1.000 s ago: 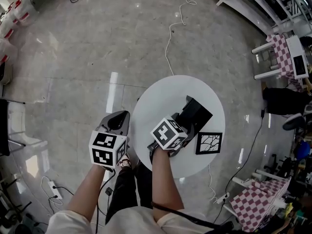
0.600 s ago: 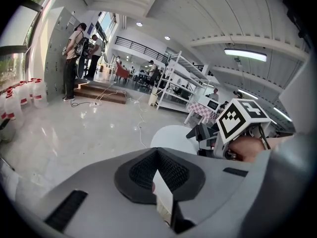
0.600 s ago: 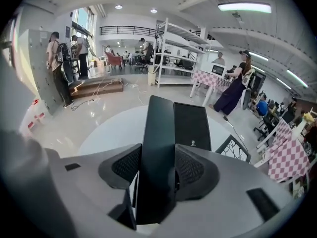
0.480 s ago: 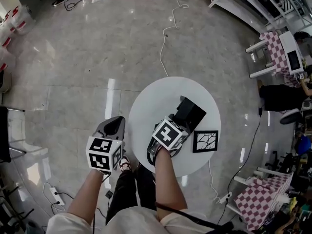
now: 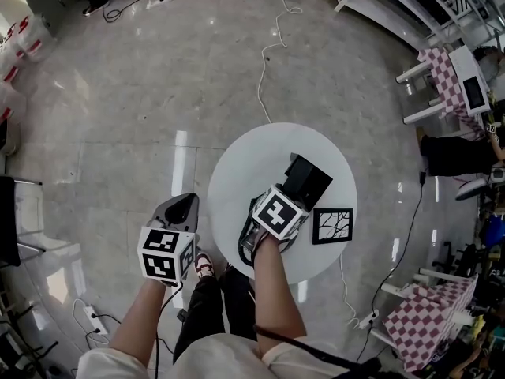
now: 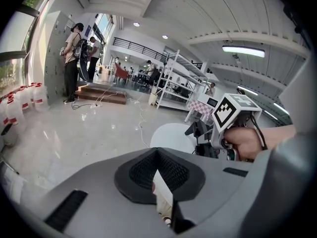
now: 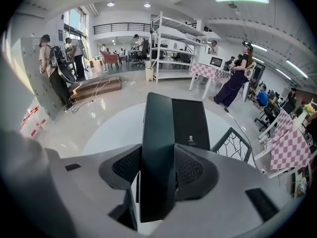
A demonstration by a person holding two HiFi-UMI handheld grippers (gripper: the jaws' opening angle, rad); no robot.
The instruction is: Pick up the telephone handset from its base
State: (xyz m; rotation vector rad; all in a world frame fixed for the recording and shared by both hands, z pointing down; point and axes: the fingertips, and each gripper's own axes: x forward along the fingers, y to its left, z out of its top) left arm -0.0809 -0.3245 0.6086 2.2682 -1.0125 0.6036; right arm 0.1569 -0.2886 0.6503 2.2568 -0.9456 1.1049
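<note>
Slim dark handset (image 7: 157,143) lies lengthwise along the left side of its black base (image 7: 190,120); both on the round white table (image 7: 109,125).

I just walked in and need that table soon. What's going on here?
A person stands at a round white table with a handheld gripper in each hand. The right gripper has just been closing its jaws on the black handset, and the pads now press on both its sides. The handset looks seated on its base, not yet lifted. The left gripper is shut and empty, held off the table's left side.
</note>
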